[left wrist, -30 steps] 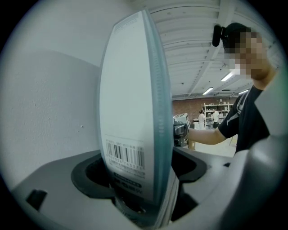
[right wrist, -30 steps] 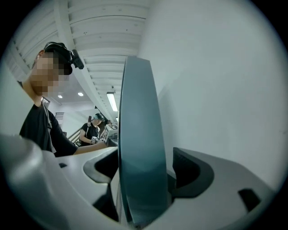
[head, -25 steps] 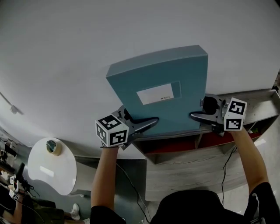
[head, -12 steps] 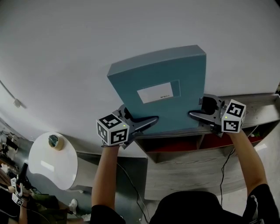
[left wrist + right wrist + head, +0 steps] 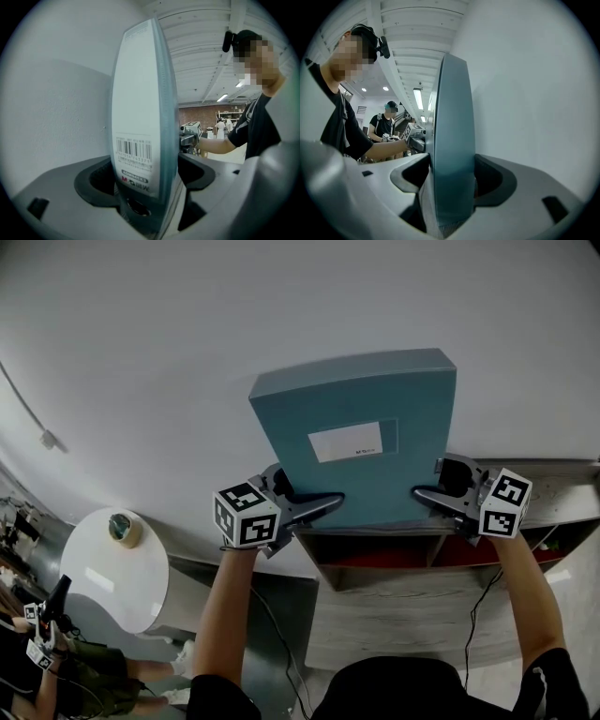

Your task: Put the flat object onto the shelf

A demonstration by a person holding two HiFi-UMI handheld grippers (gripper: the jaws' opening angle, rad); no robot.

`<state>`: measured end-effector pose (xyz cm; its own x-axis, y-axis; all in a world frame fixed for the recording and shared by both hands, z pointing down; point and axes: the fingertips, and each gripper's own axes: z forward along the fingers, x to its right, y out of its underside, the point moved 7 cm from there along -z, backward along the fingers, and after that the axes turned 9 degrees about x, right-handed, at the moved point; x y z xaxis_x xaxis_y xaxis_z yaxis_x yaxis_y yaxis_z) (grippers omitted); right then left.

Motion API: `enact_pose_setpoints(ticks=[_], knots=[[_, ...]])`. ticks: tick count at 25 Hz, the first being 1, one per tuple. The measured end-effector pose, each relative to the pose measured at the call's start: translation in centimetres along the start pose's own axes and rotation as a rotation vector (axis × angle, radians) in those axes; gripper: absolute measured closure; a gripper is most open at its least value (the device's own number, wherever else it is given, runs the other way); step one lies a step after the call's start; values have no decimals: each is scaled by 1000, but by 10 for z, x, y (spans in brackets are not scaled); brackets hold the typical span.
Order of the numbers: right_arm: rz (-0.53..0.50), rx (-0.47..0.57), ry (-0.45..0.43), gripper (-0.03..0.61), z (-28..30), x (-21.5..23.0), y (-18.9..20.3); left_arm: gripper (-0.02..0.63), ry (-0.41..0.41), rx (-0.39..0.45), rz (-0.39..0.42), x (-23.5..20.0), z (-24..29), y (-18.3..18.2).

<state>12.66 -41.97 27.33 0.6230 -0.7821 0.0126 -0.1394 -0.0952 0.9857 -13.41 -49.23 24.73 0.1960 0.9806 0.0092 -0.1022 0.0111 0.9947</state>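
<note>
Box file (image 5: 361, 442) shifted right, upright at shelf (image 5: 562, 486), forearms extended, left claw (image 5: 323, 504) and right claw (image 5: 424, 491) pinching it

The head camera looked steeply down past the person's forearms at the blue box file (image 5: 361, 442) before the white wall (image 5: 169, 343), fairly near. Each gripper camera sat right behind its own jaws, facing inward along them at one narrow edge of that file, very close. All three views shared the file, and the left gripper view seemed to catch the right gripper (image 5: 185, 138) beyond it.
</note>
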Motion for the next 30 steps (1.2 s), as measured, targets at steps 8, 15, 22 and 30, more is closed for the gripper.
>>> enact_pose_setpoints(ticks=[8,15,22,30], knots=[[6,-2,-6,282,-1,0,1,242,-27,24,-3,-4,-13,7],[-11,-15,12,287,-1,0,3,242,-102,11,16,-11,-15,6],[-18,-18,28,290,1,4,5,243,-142,44,0,-18,-14,8],[-52,-31,56,287,0,11,12,244,-160,52,-17,-23,-8,17]])
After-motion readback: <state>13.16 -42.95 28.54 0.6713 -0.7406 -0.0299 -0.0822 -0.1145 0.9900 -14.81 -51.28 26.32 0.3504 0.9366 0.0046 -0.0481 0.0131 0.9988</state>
